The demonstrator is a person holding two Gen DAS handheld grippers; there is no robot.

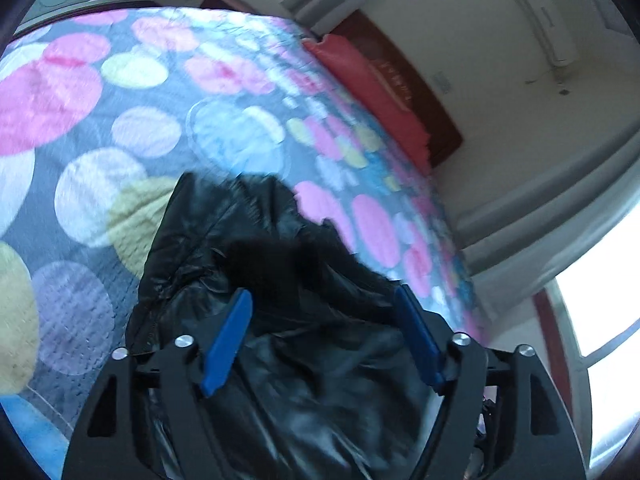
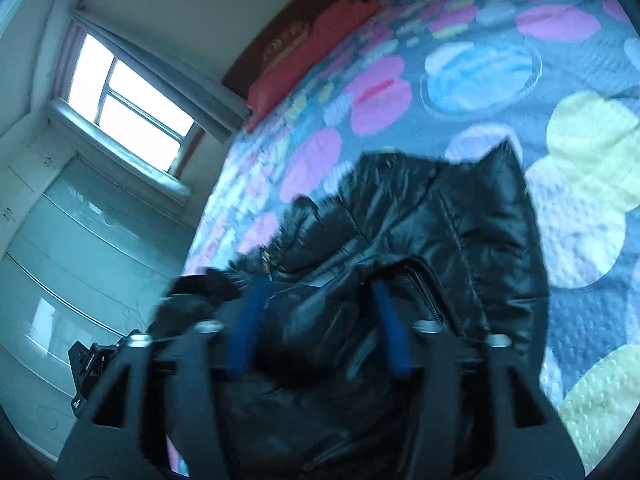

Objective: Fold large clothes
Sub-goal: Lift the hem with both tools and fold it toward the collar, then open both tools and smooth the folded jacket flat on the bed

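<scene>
A shiny black padded jacket lies bunched on a bed with a grey quilt printed with coloured circles. My left gripper is open, its blue fingers spread wide just above the jacket. In the right wrist view the jacket shows its zipper and a dark fur trim at the left. My right gripper is open over the jacket's near edge, blue fingers on either side of a fold. Both views are motion-blurred.
A red pillow lies against the dark wooden headboard. A window with grey curtains is beside the bed. A pale wardrobe stands left of the bed. An air conditioner hangs on the wall.
</scene>
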